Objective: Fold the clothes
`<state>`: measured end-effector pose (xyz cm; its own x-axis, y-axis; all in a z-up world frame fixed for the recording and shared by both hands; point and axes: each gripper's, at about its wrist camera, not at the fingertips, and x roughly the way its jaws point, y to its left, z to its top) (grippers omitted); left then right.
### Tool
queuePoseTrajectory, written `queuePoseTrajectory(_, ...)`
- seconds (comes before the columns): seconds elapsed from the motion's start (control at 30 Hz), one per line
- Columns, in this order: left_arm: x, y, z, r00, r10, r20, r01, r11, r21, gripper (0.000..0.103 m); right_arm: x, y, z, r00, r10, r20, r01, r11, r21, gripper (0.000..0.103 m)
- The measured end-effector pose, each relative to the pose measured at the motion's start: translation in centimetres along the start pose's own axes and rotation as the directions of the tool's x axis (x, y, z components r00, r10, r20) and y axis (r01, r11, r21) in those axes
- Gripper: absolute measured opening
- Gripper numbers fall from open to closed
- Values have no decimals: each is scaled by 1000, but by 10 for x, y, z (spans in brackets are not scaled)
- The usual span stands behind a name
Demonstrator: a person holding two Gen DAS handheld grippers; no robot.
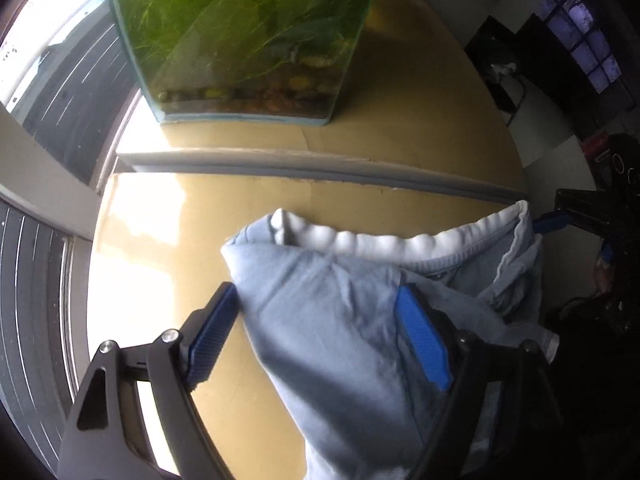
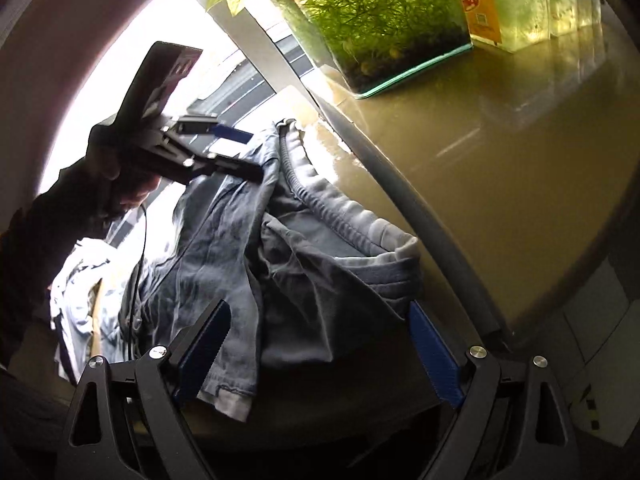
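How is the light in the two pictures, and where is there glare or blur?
Left wrist view: the window is blown out, glare lies on the table, and the garment is slightly blurred. Right wrist view: the window backlights the left gripper into a silhouette, the garment looks dark, and edges bend from fisheye.

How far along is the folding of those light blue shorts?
Barely begun. Done: the light blue shorts lie bunched on the yellow table, waistband away. In hand: left gripper and right gripper straddle the cloth, open. Left: flattening and every fold.
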<state>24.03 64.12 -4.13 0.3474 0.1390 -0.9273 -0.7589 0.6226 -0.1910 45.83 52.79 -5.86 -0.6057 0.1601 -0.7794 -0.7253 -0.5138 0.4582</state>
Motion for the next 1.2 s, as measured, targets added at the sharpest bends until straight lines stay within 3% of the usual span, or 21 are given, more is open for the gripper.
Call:
queuePoseTrajectory(0.07,1,0,3,1000,-4,18,4,1000,13,79,1,2,0,1000,-12,-3,12,1000,-10,90)
queuePoseTrajectory(0.17,0,3,5,999,-32,42,31,999,20,60,1,2,2,1000,-24,-7,24,1000,-11,90)
queuePoseTrajectory(0.2,0,9,11,997,-69,41,68,998,20,37,1,3,3,1000,-29,-8,29,1000,-11,90)
queuePoseTrajectory(0.23,1,11,12,996,-84,42,83,996,19,29,2,3,3,999,-33,-9,33,999,-11,90)
queuePoseTrajectory(0.3,2,14,12,993,-112,45,111,994,16,23,3,5,5,999,-50,-20,50,999,-20,89)
queuePoseTrajectory(0.33,2,13,11,992,-117,47,117,993,16,20,4,6,5,998,-60,-26,59,998,-26,77)
queuePoseTrajectory(0.37,2,14,10,992,-116,53,116,993,3,19,5,7,6,997,-69,-32,68,997,-32,51)
queuePoseTrajectory(0.43,-1,14,7,993,-102,66,104,994,-19,15,8,-1,6,998,-38,-46,38,999,3,17)
queuePoseTrajectory(0.53,-6,11,2,994,-65,85,69,997,-40,13,8,-6,5,999,-4,-35,5,1000,23,16)
queuePoseTrajectory(0.7,-33,5,-9,991,-10,137,21,997,-77,12,-3,10,7,1000,3,3,-3,999,-46,14)
queuePoseTrajectory(0.93,-98,-10,-41,978,17,209,15,988,-151,12,-35,83,2,998,26,49,-13,966,-259,14)
queuePoseTrajectory(1.2,-157,-39,-153,969,45,241,15,970,-244,13,-54,194,-39,998,51,45,-24,881,-472,14)
